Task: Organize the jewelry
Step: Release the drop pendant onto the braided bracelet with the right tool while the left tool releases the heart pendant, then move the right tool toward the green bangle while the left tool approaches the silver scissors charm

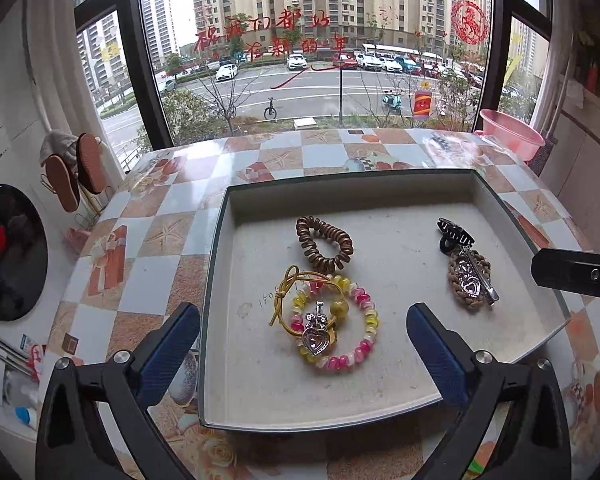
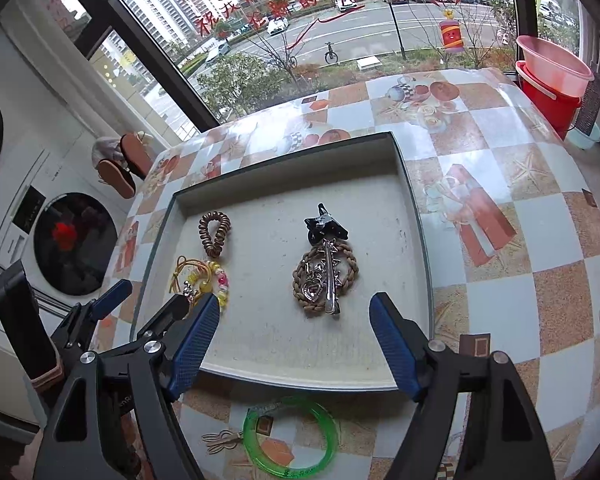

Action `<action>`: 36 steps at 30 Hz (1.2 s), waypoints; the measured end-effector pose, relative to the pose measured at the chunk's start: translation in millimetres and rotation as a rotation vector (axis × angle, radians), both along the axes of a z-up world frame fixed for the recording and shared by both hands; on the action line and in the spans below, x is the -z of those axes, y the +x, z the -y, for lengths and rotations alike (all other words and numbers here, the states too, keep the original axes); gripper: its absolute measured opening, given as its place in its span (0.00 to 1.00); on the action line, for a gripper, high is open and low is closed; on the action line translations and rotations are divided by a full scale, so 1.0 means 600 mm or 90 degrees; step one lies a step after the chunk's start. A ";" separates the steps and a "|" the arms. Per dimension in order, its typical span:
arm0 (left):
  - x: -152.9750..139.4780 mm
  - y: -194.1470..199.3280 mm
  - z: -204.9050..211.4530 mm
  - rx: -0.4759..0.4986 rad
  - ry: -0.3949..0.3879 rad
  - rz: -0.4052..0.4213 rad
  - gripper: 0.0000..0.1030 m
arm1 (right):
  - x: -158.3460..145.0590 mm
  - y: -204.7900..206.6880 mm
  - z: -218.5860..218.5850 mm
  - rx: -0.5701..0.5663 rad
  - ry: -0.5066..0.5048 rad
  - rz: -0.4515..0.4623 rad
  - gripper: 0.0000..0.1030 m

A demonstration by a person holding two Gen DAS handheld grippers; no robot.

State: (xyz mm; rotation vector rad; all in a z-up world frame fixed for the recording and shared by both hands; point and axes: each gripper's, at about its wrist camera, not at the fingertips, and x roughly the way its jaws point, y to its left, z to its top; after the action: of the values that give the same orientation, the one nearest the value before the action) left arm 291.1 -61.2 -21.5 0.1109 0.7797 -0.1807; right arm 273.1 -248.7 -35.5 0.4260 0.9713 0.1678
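A shallow grey tray (image 1: 380, 364) lies on the checkered table. In it are a brown spiral hair tie (image 1: 324, 246), a pink and yellow bead bracelet (image 1: 366, 342) with a yellow cord tie (image 1: 286, 296) and a heart pendant (image 1: 315, 340) on top, and a black claw clip (image 1: 454, 236) beside a brown braided band (image 2: 312, 276) with a silver clip (image 2: 330, 280) across it. My left gripper (image 1: 303, 312) hangs open above the bracelet pile, touching nothing. My right gripper (image 2: 296, 300) is open above the braided band, also empty. A green bangle (image 2: 334, 436) lies on the table in front of the tray.
A small rabbit-shaped clip (image 2: 220, 440) lies left of the bangle. A pink basin (image 2: 552, 60) sits on a red bucket (image 2: 548, 96) at the far right. A washing machine (image 2: 76, 244) and hung slippers (image 1: 76, 168) stand left of the table, with a window behind.
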 end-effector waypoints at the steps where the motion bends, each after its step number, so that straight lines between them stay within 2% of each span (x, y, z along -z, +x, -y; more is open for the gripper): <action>1: -0.006 -0.010 -0.002 0.003 0.000 0.008 1.00 | -0.004 -0.005 0.000 0.002 0.002 0.004 0.81; 6: -0.020 -0.047 -0.013 0.007 0.001 0.016 1.00 | -0.030 -0.037 0.003 0.007 0.013 0.027 0.81; 8: -0.021 -0.062 -0.019 0.006 -0.003 0.015 1.00 | -0.036 -0.051 0.004 0.011 0.020 0.033 0.84; 12: -0.022 -0.096 -0.030 0.005 -0.010 0.010 1.00 | -0.040 -0.078 0.002 0.017 0.020 0.030 0.85; 19: -0.018 -0.150 -0.054 -0.004 -0.049 -0.008 1.00 | -0.042 -0.136 -0.007 0.024 0.003 0.058 0.85; 22: -0.012 -0.169 -0.055 0.006 -0.068 -0.021 1.00 | -0.034 -0.157 -0.008 0.029 0.009 0.049 0.85; 28: 0.005 -0.206 -0.054 0.011 -0.028 -0.024 1.00 | -0.008 -0.184 -0.012 0.027 -0.005 0.004 0.85; 36: 0.033 -0.213 -0.084 -0.011 -0.033 -0.059 1.00 | 0.031 -0.205 -0.021 0.021 -0.034 -0.046 0.85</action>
State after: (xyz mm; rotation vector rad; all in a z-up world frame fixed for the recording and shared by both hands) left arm 163.5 -10.8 -41.5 0.0464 0.8677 -0.1903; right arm 149.8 -235.9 -54.0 0.4008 1.0367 0.0967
